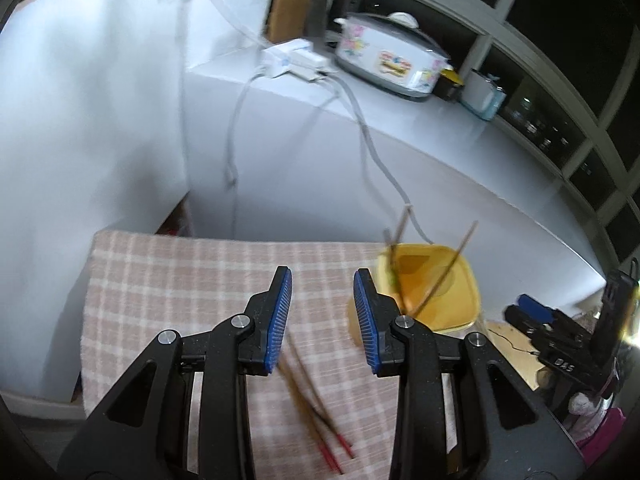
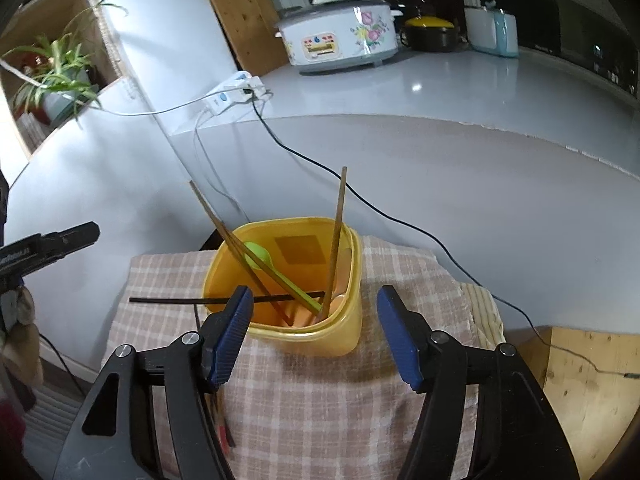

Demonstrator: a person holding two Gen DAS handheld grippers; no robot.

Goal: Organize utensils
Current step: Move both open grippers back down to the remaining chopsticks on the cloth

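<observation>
On checked cloth [image 1: 168,280]: thin red-tipped wooden chopsticks [image 1: 320,420], light, stiff, slippery; grip mid-shaft. Left claw [image 1: 322,320] part-open, empty; right claw [image 2: 314,336] wide, empty.

The left gripper [image 1: 322,304] hangs with its jaws apart and empty over a checked cloth [image 1: 168,280]. Two red-tipped chopsticks [image 1: 320,412] lie near the cloth's near edge, and a yellow container [image 1: 448,304] holding chopsticks stands at its far right corner.
</observation>
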